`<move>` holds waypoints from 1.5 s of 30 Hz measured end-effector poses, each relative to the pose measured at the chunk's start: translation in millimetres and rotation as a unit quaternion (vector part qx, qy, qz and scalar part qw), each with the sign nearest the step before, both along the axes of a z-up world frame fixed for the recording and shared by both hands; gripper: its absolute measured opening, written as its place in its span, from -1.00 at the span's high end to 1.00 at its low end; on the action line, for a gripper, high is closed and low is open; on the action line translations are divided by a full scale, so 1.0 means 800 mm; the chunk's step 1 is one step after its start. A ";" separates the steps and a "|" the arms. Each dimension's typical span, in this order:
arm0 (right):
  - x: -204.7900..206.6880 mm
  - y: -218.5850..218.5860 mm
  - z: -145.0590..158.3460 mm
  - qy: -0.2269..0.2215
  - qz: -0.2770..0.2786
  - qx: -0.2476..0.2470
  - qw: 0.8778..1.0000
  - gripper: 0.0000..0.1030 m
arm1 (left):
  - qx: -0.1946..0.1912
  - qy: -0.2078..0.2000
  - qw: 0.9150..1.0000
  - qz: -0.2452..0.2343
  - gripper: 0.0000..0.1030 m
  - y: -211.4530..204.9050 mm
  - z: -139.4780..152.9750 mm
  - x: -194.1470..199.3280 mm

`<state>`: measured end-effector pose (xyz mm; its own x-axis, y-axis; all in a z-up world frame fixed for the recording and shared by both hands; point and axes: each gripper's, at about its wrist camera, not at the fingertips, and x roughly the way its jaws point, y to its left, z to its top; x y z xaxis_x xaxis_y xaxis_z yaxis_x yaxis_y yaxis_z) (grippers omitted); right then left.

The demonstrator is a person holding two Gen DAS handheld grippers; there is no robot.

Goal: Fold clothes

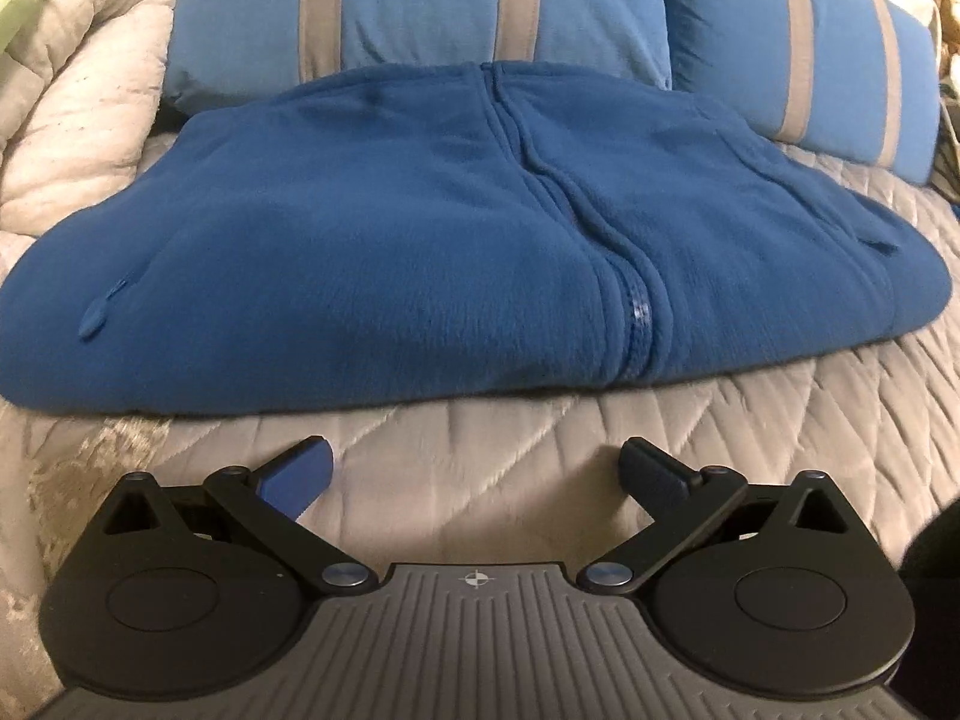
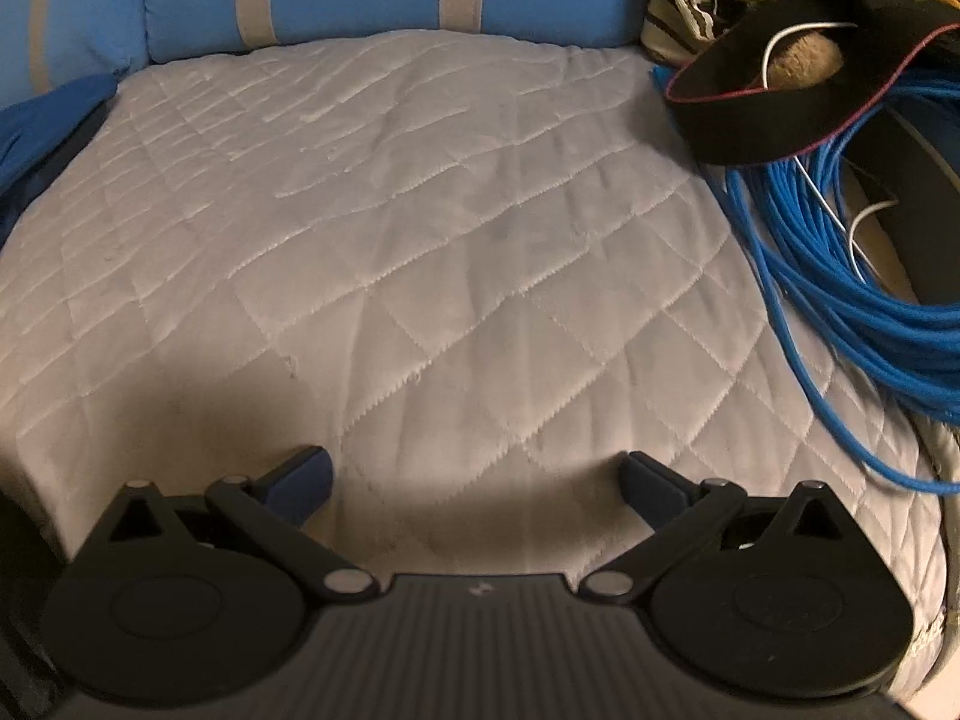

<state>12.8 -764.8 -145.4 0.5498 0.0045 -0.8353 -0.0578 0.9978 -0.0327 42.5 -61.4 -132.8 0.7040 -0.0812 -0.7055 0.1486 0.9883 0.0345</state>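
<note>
A blue fleece jacket [image 1: 420,240] lies folded on the quilted bedspread [image 1: 510,462], its zipper [image 1: 636,306] running down the middle and its hem towards me. My left gripper [image 1: 477,459] hovers just short of the hem, open, nothing between its fingers. In the right wrist view only a corner of the blue fleece jacket [image 2: 36,126] shows at the far left edge. My right gripper [image 2: 477,471] is open over bare quilted bedspread [image 2: 420,252], well to the right of the garment.
Blue pillows with grey stripes [image 1: 456,6] lean at the head of the bed behind the jacket. A bunched beige quilt [image 1: 78,96] lies at the left. Coiled blue cable [image 2: 840,276] and a dark fabric item [image 2: 792,102] crowd the bed's right edge.
</note>
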 end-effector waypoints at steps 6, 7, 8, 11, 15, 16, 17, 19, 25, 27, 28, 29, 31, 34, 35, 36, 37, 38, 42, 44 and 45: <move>0.008 0.002 -0.001 -0.025 0.003 -0.003 1.000 -1.00 | 0.004 -0.011 1.000 0.017 -1.00 -0.015 -0.002 0.014; 0.010 0.002 -0.001 -0.030 0.004 -0.004 1.000 -1.00 | 0.006 -0.010 1.000 0.018 -1.00 -0.017 -0.002 0.017; 0.011 0.002 -0.002 -0.036 0.006 -0.005 0.999 -0.99 | 0.007 -0.009 1.000 0.019 -1.00 -0.019 -0.002 0.019; 0.015 0.003 -0.003 -0.054 0.010 -0.007 0.998 -0.99 | 0.008 -0.011 1.000 0.021 -1.00 -0.023 -0.003 0.028; 0.023 0.006 -0.005 -0.080 0.006 -0.007 0.997 -0.99 | 0.013 -0.023 0.999 0.023 -1.00 -0.028 -0.007 0.033; 0.025 0.008 -0.006 -0.088 0.007 -0.010 0.996 -0.99 | 0.017 -0.029 0.999 0.022 -1.00 -0.030 -0.008 0.033; 0.027 0.010 -0.007 -0.095 0.007 -0.012 0.995 -0.99 | 0.019 -0.035 0.999 0.023 -1.00 -0.031 -0.010 0.033; 0.031 0.009 -0.008 -0.107 -0.006 -0.001 0.994 -0.99 | 0.020 -0.043 0.998 0.029 -1.00 -0.033 -0.012 0.035; 0.032 0.006 -0.020 -0.168 -0.037 0.019 0.985 -0.99 | 0.021 -0.101 0.993 0.051 -1.00 -0.042 -0.028 0.034; 0.027 0.005 -0.028 -0.198 -0.042 0.021 0.979 -0.99 | 0.021 -0.108 0.993 0.052 -1.00 -0.042 -0.029 0.032; 0.025 0.004 -0.032 -0.213 -0.044 0.023 0.976 -0.99 | 0.021 -0.110 0.992 0.053 -1.00 -0.041 -0.029 0.031; 0.023 0.003 -0.035 -0.225 -0.047 0.025 0.973 -0.99 | 0.020 -0.112 0.992 0.052 -1.00 -0.041 -0.029 0.031; 0.023 0.001 -0.037 -0.230 -0.049 0.030 0.972 -0.98 | 0.018 -0.114 0.992 0.052 -1.00 -0.040 -0.029 0.031; 0.021 0.001 -0.037 -0.234 -0.049 0.029 0.971 -0.98 | 0.015 -0.116 0.992 0.052 -1.00 -0.039 -0.030 0.032; 0.021 0.001 -0.037 -0.235 -0.049 0.030 0.970 -0.98 | 0.014 -0.116 0.992 0.052 -1.00 -0.039 -0.030 0.032; 0.020 0.001 -0.038 -0.236 -0.049 0.030 0.970 -0.98 | 0.012 -0.116 0.992 0.052 -1.00 -0.038 -0.030 0.032; 0.020 0.001 -0.038 -0.237 -0.049 0.030 0.970 -0.98 | 0.011 -0.115 0.992 0.052 -1.00 -0.038 -0.030 0.032; 0.020 0.001 -0.038 -0.239 -0.049 0.029 0.969 -0.98 | 0.010 -0.115 0.992 0.052 -1.00 -0.038 -0.030 0.032; 0.019 0.001 -0.038 -0.241 -0.049 0.030 0.969 -0.98 | 0.007 -0.114 0.992 0.052 -1.00 -0.037 -0.029 0.033; 0.019 0.001 -0.038 -0.241 -0.049 0.029 0.969 -0.98 | 0.007 -0.113 0.992 0.052 -1.00 -0.037 -0.029 0.033; 0.019 0.002 -0.038 -0.241 -0.049 0.029 0.969 -0.98 | 0.007 -0.113 0.992 0.051 -1.00 -0.037 -0.029 0.032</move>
